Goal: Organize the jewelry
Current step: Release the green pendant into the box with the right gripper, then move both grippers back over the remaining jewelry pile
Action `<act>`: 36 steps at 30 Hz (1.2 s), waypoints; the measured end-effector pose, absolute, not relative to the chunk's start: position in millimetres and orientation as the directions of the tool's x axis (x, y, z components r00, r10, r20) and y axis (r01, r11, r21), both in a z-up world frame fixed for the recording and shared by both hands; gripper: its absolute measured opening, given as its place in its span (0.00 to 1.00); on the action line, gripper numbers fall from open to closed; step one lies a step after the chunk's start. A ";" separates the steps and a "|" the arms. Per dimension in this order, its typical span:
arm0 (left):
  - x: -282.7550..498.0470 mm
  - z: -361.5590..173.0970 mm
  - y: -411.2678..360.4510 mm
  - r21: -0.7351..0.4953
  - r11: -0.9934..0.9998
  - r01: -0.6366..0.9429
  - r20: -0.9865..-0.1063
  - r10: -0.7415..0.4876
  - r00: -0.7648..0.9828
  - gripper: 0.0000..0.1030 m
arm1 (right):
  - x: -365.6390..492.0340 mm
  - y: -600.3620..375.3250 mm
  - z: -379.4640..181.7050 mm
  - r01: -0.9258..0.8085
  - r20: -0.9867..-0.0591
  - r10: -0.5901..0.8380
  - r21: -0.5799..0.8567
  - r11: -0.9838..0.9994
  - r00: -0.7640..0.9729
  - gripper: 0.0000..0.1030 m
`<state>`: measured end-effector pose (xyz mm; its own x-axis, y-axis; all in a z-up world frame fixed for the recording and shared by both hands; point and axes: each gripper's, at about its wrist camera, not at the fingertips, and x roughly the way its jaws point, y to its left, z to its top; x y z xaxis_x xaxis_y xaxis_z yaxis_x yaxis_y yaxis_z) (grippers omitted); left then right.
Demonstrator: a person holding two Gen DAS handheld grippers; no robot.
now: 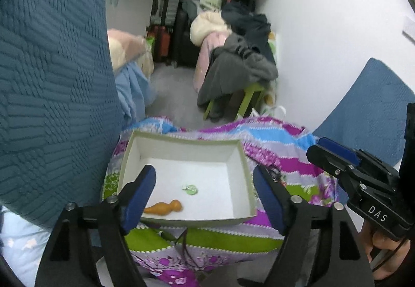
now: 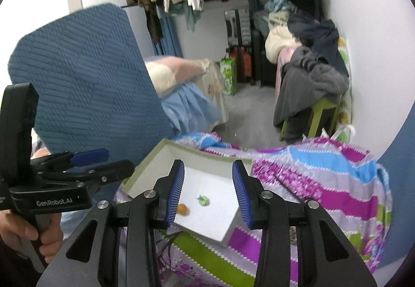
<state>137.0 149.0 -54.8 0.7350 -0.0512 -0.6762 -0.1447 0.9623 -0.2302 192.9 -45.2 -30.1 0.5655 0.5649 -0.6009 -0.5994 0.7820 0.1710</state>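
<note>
The left gripper (image 1: 203, 198) hangs empty, jaws apart, over a shallow white cardboard box (image 1: 245, 175) on the striped floral bedspread (image 1: 293, 170). Inside lie an orange gourd-shaped pendant (image 1: 166, 208) and, farther right, what looks like a small green charm (image 1: 191, 189). The right gripper (image 2: 208, 195) hovers likewise, jaws apart.

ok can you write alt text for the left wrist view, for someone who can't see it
An open white box sits on a striped purple, blue and green quilt, holding an orange gourd-shaped pendant and a small green charm. The left gripper frames the box with jaws wide apart and empty. The right gripper shows at the right edge, with piled clothes behind.
</note>
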 end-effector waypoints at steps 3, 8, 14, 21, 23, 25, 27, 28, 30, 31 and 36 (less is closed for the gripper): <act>127.9 -38.8 137.2 -0.226 0.963 -0.149 -0.655 -0.037 0.755 0.79 | 186.7 -60.0 -16.1 -0.596 -0.580 0.564 0.160 0.787 0.588 0.35; 116.8 -20.6 115.5 -0.214 0.967 -0.135 -0.640 -0.035 0.768 0.80 | 178.4 -85.5 0.9 -0.578 -0.552 0.545 0.133 0.805 0.631 0.35; 107.0 -5.2 83.4 -0.203 0.975 -0.087 -0.605 -0.055 0.794 0.80 | 168.5 -111.0 8.9 -0.549 -0.518 0.520 0.112 0.828 0.679 0.35; 111.0 -14.8 54.7 -0.216 0.975 -0.052 -0.605 -0.092 0.791 0.88 | 163.2 -137.8 -4.7 -0.515 -0.525 0.486 0.102 0.851 0.699 0.35; 113.8 -20.4 49.2 -0.224 0.973 -0.048 -0.609 -0.102 0.787 0.88 | 162.7 -147.0 -9.9 -0.507 -0.532 0.480 0.108 0.855 0.697 0.35; 116.2 -28.5 40.5 -0.228 0.973 -0.048 -0.616 -0.106 0.781 0.88 | 162.3 -157.4 -15.8 -0.495 -0.539 0.470 0.109 0.862 0.699 0.35; 118.5 -36.2 32.6 -0.235 0.971 -0.033 -0.618 -0.123 0.777 0.88 | 162.3 -163.8 -21.2 -0.485 -0.546 0.457 0.103 0.868 0.702 0.35; 118.6 -40.6 27.3 -0.244 0.970 -0.023 -0.612 -0.136 0.779 0.88 | 162.4 -168.4 -24.6 -0.481 -0.550 0.453 0.104 0.871 0.701 0.35; 119.6 -48.5 17.7 -0.245 0.969 -0.021 -0.618 -0.139 0.774 0.88 | 163.4 -178.2 -31.9 -0.464 -0.561 0.438 0.106 0.880 0.702 0.35; 118.8 -51.7 13.9 -0.248 0.969 -0.013 -0.614 -0.147 0.775 0.88 | 162.7 -182.2 -33.9 -0.457 -0.564 0.433 0.108 0.883 0.703 0.35; 121.8 -71.1 -3.2 -0.269 0.963 0.014 -0.621 -0.185 0.762 0.88 | 159.1 -206.2 -48.8 -0.413 -0.567 0.407 0.126 0.902 0.716 0.35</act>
